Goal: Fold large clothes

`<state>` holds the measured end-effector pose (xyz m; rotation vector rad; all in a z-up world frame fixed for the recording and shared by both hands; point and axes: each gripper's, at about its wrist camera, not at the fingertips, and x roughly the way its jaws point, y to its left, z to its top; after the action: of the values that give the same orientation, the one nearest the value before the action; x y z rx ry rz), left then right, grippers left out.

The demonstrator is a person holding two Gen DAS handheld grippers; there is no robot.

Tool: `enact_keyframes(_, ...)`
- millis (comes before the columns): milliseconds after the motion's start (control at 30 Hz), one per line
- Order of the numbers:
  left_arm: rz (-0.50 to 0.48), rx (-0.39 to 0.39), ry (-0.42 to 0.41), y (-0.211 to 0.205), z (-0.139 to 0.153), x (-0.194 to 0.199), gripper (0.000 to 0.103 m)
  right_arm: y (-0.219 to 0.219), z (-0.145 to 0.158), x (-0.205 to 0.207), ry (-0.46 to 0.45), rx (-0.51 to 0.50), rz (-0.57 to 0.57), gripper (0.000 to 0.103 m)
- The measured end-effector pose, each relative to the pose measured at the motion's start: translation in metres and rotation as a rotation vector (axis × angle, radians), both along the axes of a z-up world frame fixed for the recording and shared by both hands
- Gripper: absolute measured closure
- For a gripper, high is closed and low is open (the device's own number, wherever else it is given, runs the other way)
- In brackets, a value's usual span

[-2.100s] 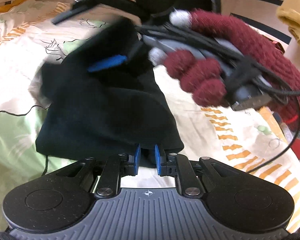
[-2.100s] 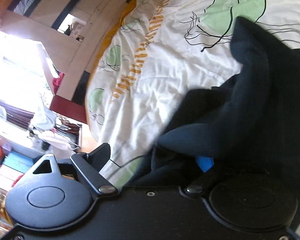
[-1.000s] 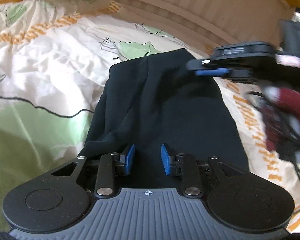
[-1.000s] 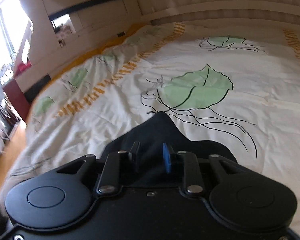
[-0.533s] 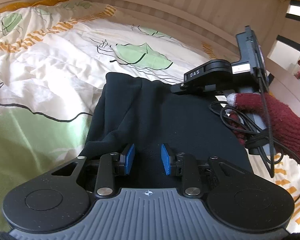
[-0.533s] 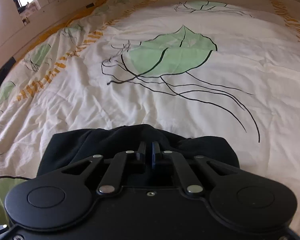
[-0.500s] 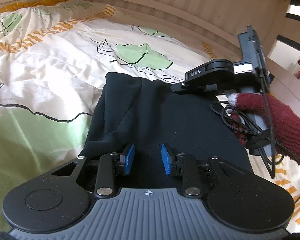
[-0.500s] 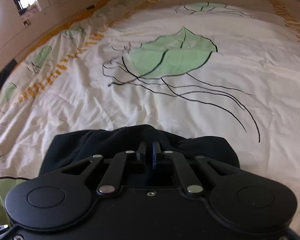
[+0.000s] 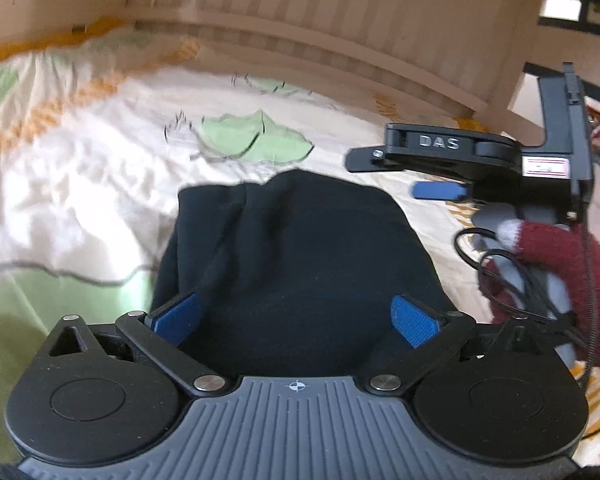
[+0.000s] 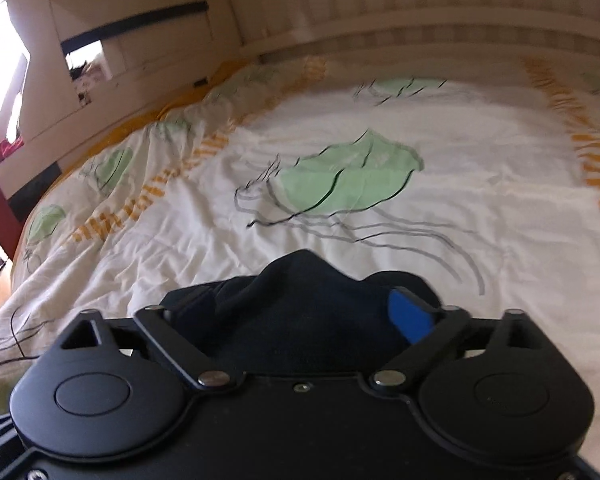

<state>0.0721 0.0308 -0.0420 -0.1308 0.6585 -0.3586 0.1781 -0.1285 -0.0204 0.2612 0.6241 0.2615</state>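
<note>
Rumpled white bedding [image 9: 79,208], printed with green leaves, is backed by a ribbed wooden headboard [image 9: 340,28]. Soft black folded clothing [image 9: 295,264] is spread at six o'clock. Left gripper [image 9: 295,316] and right gripper [image 10: 300,316] have just been opened wide, released, cloth lying loose between the pads.
</note>
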Motion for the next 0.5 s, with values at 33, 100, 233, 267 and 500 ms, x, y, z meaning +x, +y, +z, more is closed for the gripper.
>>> enact_keyframes(33, 0.001, 0.007, -0.011, -0.001, 0.003, -0.002, 0.000, -0.003, 0.002, -0.004, -0.007, 0.001, -0.017, 0.000)
enact_keyframes(100, 0.014, 0.017, -0.027, -0.001, 0.008, -0.005, 0.000, -0.009, 0.006, -0.011, -0.017, 0.007, -0.043, 0.000)
enact_keyframes(233, 0.042, 0.040, -0.042, 0.002, 0.021, -0.006, 0.000, -0.017, 0.011, -0.027, -0.025, -0.001, -0.097, 0.000)
enact_keyframes(267, 0.049, 0.050, -0.043, 0.002, 0.025, -0.006, 0.000, -0.018, 0.012, -0.032, -0.026, -0.005, -0.108, 0.000)
enact_keyframes(500, 0.079, 0.162, -0.048, -0.003, 0.047, -0.011, 0.000, -0.021, 0.015, -0.069, -0.027, 0.008, -0.171, 0.000)
